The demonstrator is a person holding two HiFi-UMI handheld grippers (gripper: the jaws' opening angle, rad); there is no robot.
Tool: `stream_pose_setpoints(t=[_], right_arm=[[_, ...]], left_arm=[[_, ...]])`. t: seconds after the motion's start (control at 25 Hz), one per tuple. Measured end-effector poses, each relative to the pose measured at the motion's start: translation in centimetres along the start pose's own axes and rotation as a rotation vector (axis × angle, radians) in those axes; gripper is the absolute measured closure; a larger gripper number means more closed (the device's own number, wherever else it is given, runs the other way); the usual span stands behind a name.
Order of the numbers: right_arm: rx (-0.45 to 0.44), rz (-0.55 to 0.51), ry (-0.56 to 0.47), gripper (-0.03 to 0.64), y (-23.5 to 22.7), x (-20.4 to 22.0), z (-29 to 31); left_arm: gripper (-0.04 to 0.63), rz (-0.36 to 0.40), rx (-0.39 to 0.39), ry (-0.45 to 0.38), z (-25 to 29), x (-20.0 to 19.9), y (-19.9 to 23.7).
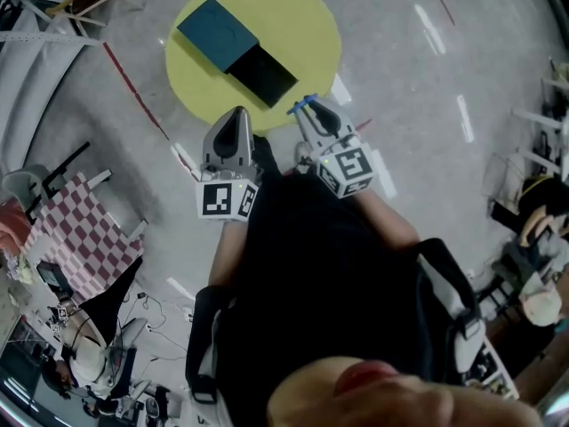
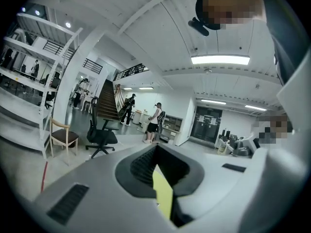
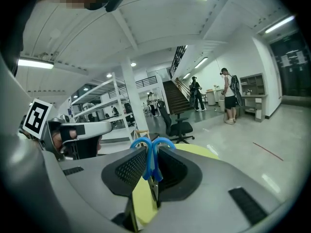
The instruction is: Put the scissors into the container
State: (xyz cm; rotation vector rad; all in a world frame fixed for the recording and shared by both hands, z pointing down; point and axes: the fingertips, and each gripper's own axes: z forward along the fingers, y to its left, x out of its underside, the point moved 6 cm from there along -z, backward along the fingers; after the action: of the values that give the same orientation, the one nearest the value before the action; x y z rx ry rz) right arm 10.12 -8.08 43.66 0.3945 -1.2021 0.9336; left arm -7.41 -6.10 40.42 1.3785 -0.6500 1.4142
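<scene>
On the round yellow table (image 1: 298, 12) lies the container, a dark open box (image 1: 264, 75) with its teal lid (image 1: 216, 30) slid off to the far left. My right gripper (image 1: 308, 112) hovers at the table's near edge, shut on the blue-handled scissors (image 1: 302, 105). In the right gripper view the scissors (image 3: 151, 161) stand between the pads, with the handles poking up past the jaw tips. My left gripper (image 1: 236, 118) hangs just left of it, near the table's edge. Its jaws are closed, with only a sliver of yellow table between them (image 2: 158, 152), and they hold nothing.
A red-and-white checkered seat (image 1: 82, 237) stands on the floor at the left. A red line (image 1: 133, 87) crosses the grey floor. Desks and equipment crowd the right side (image 1: 533, 194). A wooden chair (image 2: 63, 137), a black office chair (image 2: 101, 135) and people stand farther off.
</scene>
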Motion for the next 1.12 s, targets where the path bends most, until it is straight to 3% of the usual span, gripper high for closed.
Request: stream_pose_setpoints(t=[0.48, 1.12], right_arm=[[0.094, 0.065, 0.111, 0.540, -0.3, 4.1, 6.0], [0.167, 0.097, 0.264, 0.540, -1.9, 10.3, 11.3]], left_arm=[[0.598, -0.002, 0.067, 0.052, 2.8, 0.5, 5.0], [0.598, -0.043, 0.082, 0.071, 4.6, 1.0, 9.3]])
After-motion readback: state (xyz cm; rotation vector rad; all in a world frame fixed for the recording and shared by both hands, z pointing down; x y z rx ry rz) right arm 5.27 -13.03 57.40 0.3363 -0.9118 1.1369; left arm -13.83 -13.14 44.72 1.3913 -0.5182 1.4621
